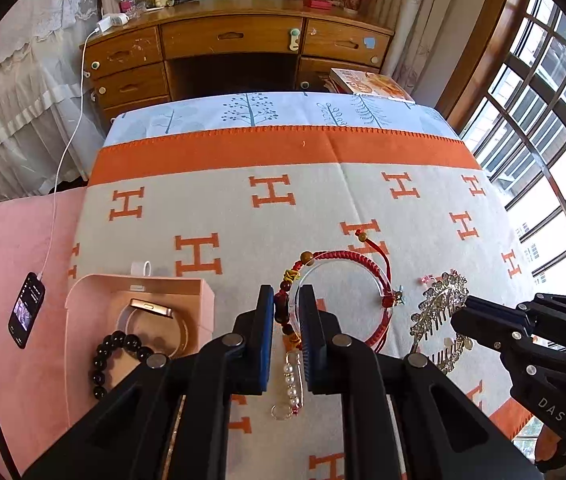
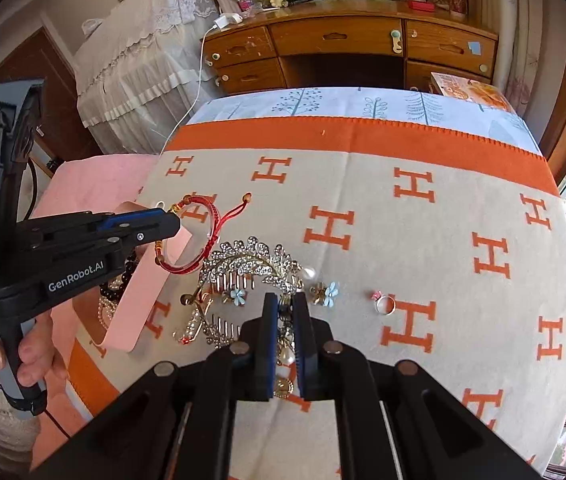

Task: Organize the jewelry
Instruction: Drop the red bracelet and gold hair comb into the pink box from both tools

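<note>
Left hand-held gripper [image 1: 286,300] pinching one red bracelet [image 1: 347,300], right hand-held gripper [image 2: 285,308] pinching one flower hairpiece [image 2: 325,293], two crystal combs [image 2: 251,264], one ring [image 2: 385,305] at 3 o'clock, one pink box [image 1: 139,320].

right gripper [image 2: 286,312]: jaws closed on hairpin [image 2: 285,354] | left gripper [image 2: 171,222]: pinching red bracelet [image 2: 187,240] above pink box [image 2: 151,280] | ring [image 2: 386,305]: apart on blanket [image 2: 423,240]

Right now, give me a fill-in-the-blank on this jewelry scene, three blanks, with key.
1. The left hand-held gripper is shut on the ____ braided bracelet.
2. The black bead bracelet hangs over the edge of the ____ box.
3. The ring lies to the ____ of the rhinestone hair comb.

Missing: red; pink; right
</note>
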`<state>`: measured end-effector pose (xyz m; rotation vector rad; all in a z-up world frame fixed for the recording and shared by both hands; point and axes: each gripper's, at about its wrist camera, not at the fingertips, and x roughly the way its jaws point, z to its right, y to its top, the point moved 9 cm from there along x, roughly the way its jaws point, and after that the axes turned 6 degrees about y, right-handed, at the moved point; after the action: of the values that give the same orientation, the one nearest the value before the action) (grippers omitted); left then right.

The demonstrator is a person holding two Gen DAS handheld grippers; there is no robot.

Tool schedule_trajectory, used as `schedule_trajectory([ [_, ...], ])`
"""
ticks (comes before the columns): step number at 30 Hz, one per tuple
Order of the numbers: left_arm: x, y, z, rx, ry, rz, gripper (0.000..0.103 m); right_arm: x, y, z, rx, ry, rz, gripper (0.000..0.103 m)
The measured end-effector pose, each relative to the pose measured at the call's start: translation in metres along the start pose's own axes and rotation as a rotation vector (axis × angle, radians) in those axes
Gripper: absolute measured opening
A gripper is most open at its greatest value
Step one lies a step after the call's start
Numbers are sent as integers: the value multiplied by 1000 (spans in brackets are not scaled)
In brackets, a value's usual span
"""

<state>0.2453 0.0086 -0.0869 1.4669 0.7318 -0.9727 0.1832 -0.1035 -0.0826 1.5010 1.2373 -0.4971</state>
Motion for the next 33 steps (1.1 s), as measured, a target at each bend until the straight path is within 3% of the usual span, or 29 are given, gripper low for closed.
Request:
schedule_trajectory([
  [15, -80, -48, -101, -116, 80, 81, 10, 2, 33, -97, -96, 87, 17, 7],
  [25, -71, -90, -135, -152, 107, 31, 11, 55, 51, -152, -98, 150, -55, 7],
  [28, -63, -98, -136, -148, 119, 15, 17, 70, 48, -163, -107, 165, -90, 9],
  [33, -57, -101, -137, -150, 129, 16, 49, 78, 45, -173, -122, 176, -112, 10],
])
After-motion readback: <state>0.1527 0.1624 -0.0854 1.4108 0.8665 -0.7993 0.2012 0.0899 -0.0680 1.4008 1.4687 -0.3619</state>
